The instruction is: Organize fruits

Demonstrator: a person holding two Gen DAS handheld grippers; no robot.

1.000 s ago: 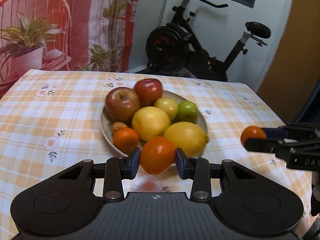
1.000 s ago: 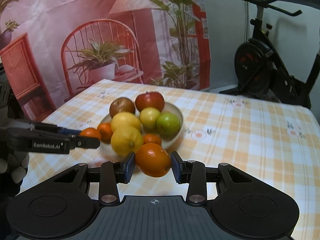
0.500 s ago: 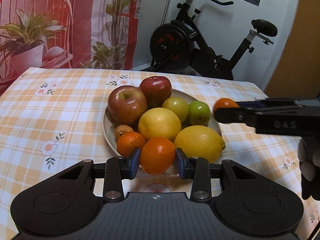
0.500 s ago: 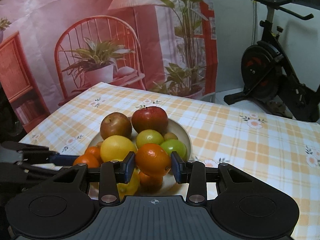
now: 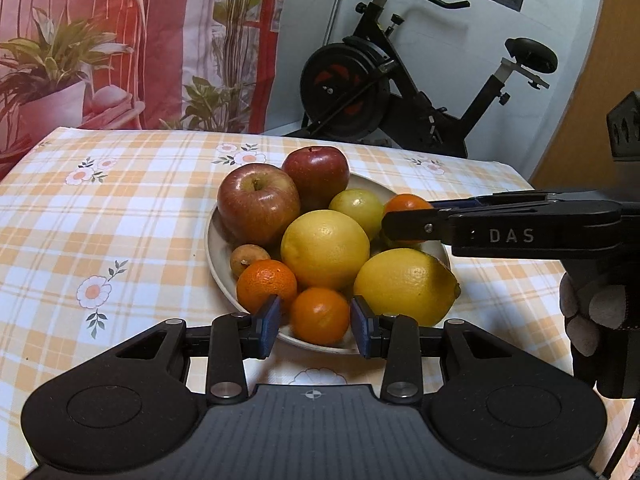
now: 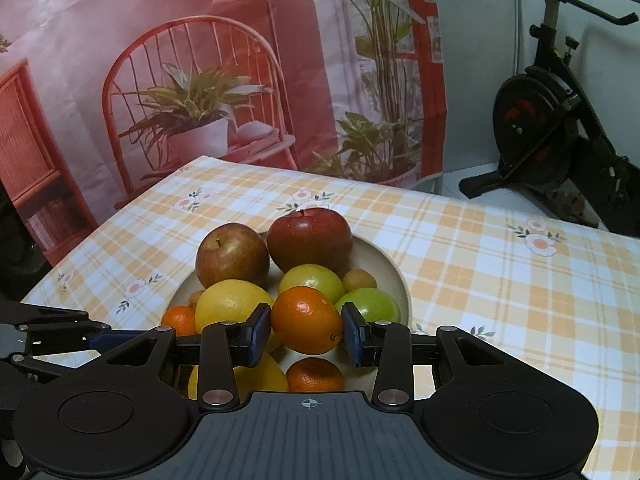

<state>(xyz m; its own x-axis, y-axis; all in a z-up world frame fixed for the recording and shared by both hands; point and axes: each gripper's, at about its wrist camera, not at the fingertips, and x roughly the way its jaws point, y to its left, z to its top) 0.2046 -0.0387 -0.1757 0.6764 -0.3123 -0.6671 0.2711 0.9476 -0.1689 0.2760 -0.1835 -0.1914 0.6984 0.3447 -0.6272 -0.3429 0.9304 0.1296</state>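
Observation:
A beige plate (image 5: 212,248) holds two red apples (image 5: 258,202), a yellow citrus (image 5: 324,248), a lemon (image 5: 404,284), a mandarin (image 5: 266,284) and other fruit. A small orange (image 5: 320,316) rests on the plate's front rim between the pads of my left gripper (image 5: 316,326), with a thin gap on its left side. My right gripper (image 6: 306,334) is shut on another orange (image 6: 307,320) and holds it above the plate (image 6: 394,280), over the green apple (image 6: 370,304). In the left wrist view it reaches in from the right with that orange (image 5: 408,202).
The plate sits mid-table on an orange checked cloth (image 5: 120,208) with bare cloth all around it. An exercise bike (image 5: 380,80) stands behind the table. A printed backdrop (image 6: 200,80) hangs at the back left. A gloved hand (image 5: 592,312) grips the right tool.
The right gripper carried its orange leftward from beside the table to above the plate. The left gripper's orange has come down onto the plate's front rim and no longer fills the gap between the pads.

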